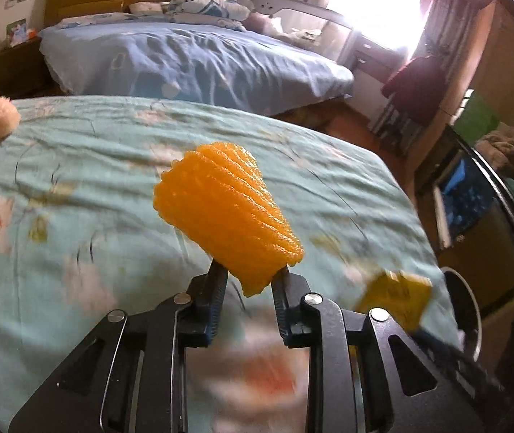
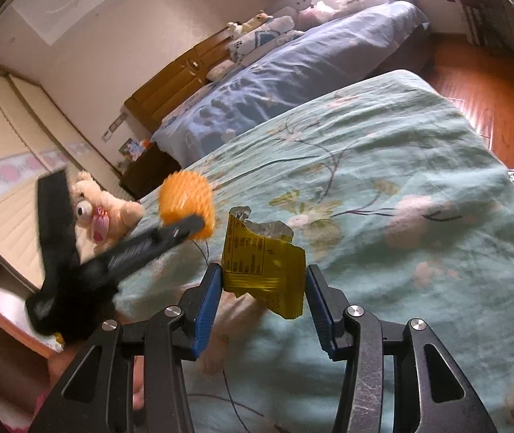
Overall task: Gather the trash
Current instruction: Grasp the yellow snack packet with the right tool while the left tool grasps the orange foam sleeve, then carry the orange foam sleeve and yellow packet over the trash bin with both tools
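An orange foam net sleeve (image 1: 226, 214) sticks up and to the left from my left gripper (image 1: 248, 276), whose jaws are shut on its lower end above the green flowered bedspread (image 1: 76, 180). The right wrist view shows that sleeve (image 2: 186, 205) held up at the left by my left gripper (image 2: 188, 225). My right gripper (image 2: 262, 283) is shut on a torn yellow wrapper (image 2: 260, 263), its blue pads pressing both sides. The wrapper (image 1: 396, 297) appears blurred at the lower right in the left wrist view.
A cream plush toy (image 2: 109, 213) lies at the left edge of the bed. A second bed with a blue cover (image 1: 192, 57) stands beyond. A dark bin rim (image 1: 464, 310) shows off the bed's right corner, beside wooden floor (image 2: 480, 90).
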Available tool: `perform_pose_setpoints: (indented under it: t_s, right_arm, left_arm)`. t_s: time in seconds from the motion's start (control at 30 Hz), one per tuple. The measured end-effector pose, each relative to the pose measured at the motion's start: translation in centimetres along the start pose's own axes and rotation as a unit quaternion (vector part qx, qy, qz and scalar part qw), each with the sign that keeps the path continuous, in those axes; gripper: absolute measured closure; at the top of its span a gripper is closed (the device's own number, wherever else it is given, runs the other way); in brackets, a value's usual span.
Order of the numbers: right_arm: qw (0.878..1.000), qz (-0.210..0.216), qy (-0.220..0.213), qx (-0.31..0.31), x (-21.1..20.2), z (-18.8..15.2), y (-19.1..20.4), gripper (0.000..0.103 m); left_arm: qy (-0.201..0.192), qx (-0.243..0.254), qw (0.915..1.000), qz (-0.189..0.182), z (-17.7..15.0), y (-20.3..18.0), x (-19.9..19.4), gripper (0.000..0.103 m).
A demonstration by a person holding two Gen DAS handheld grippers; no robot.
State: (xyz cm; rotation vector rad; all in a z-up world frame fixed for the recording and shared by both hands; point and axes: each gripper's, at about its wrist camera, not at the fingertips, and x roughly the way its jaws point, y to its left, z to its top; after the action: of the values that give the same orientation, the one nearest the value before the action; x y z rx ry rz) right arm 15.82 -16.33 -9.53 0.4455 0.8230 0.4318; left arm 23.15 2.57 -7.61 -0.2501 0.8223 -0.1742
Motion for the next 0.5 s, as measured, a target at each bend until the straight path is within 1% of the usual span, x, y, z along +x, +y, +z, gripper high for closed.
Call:
perform_pose_setpoints:
  t_s: [0.1, 0.27, 0.37, 0.5]
  right_arm:
    - [1.0, -0.007, -0.006, 0.007, -1.4, -0.6, -0.5, 0.055]
    - [1.0, -0.023, -0.01, 0.017, -3.3, -1.3, -1.5, 0.055]
    - [0.999, -0.031, -0.017, 0.022, -4.4, -1.5, -2.1, 0.055]
    - [0.998, -0.04, -0.03, 0.028, -5.9, -1.5, -2.7, 0.055]
  left_arm:
    - [0.002, 0.004, 0.9998, -0.017, -1.6, -0.9, -1.6, 0.081]
    - [0.003, 0.032, 0.9989, -0.034, -4.0, -3.5, -3.6, 0.081]
    - [0.008, 0.041, 0.998, -0.047, -5.2, -4.9, -4.3, 0.081]
    - [0.012, 0.054, 0.997, -0.054, -6.2, -6.2, -4.7, 0.081]
